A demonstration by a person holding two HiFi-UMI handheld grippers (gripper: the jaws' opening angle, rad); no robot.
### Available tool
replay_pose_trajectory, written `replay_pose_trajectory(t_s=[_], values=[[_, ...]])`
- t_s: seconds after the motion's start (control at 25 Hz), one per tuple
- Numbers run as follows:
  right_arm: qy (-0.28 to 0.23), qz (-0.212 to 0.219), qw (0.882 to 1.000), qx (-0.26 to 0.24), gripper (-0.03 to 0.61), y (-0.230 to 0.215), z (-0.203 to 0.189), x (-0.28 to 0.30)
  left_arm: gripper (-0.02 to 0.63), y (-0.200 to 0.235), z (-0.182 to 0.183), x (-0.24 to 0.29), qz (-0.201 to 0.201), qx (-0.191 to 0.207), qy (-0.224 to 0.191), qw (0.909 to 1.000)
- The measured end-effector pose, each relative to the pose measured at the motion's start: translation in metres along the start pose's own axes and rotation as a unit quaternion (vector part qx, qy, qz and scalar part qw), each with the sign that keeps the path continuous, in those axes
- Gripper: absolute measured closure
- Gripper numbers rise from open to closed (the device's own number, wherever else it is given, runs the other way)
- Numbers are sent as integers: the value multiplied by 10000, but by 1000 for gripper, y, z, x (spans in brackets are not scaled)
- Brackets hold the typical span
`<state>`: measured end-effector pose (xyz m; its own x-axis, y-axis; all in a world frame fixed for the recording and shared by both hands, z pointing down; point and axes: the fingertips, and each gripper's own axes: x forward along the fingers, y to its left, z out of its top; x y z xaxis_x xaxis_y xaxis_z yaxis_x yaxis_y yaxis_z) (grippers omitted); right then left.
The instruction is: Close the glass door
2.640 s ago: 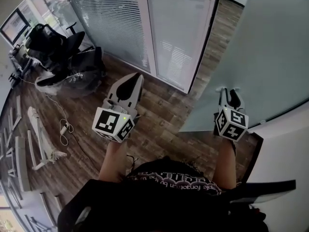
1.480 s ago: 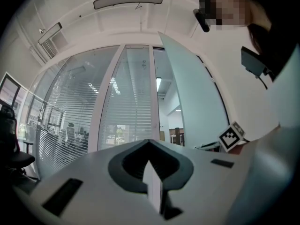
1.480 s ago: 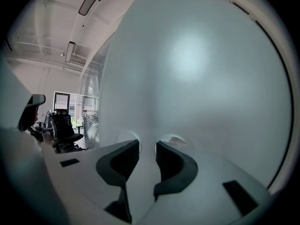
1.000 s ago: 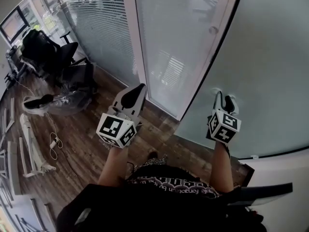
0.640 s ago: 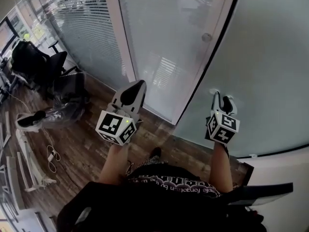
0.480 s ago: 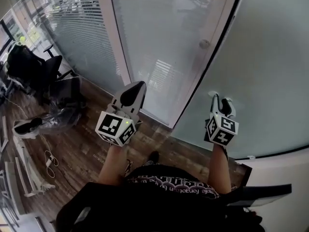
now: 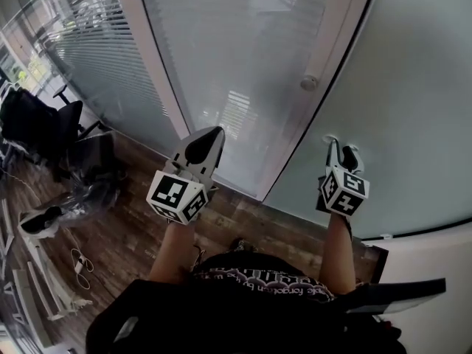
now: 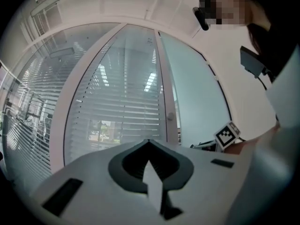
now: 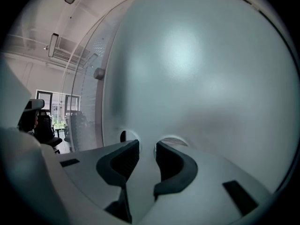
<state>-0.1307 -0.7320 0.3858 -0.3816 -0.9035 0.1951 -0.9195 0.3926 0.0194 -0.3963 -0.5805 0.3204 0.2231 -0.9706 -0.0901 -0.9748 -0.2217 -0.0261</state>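
The frosted glass door (image 7: 413,87) fills the right of the head view, its dark left edge running close along the white frame (image 7: 332,57). My right gripper (image 7: 341,144) has its fingertips (image 9: 132,146) pressed on the frosted pane (image 9: 197,69), jaws a narrow gap apart with nothing between them. A round knob (image 7: 310,82) sits on the frame beside the door's edge and also shows in the right gripper view (image 9: 99,73). My left gripper (image 7: 209,134) is shut and empty, held in the air before the fixed glass panel with blinds (image 8: 122,102).
Black office chairs (image 7: 29,124) and bagged items stand at the left on the wood floor (image 7: 125,234). White cables (image 7: 74,260) lie near them. A white wall (image 7: 435,271) is at the lower right. The right gripper's marker cube (image 8: 227,135) shows in the left gripper view.
The door has swung towards the frame with my right gripper on its pane; the wide gap showing floor has narrowed to a thin dark line. The person has stepped forward.
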Motion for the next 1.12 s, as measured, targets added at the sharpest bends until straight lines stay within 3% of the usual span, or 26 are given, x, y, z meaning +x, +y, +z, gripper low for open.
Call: replay_pose_trajectory(t_s=[0.48, 1.12], values=[[29, -232, 9997, 60, 465, -13, 7, 34, 612, 20, -14, 28, -235, -370, 40, 9990], [-20, -332, 9994, 40, 465, -17, 7, 36, 612, 14, -16, 41, -424, -452, 56, 9981]])
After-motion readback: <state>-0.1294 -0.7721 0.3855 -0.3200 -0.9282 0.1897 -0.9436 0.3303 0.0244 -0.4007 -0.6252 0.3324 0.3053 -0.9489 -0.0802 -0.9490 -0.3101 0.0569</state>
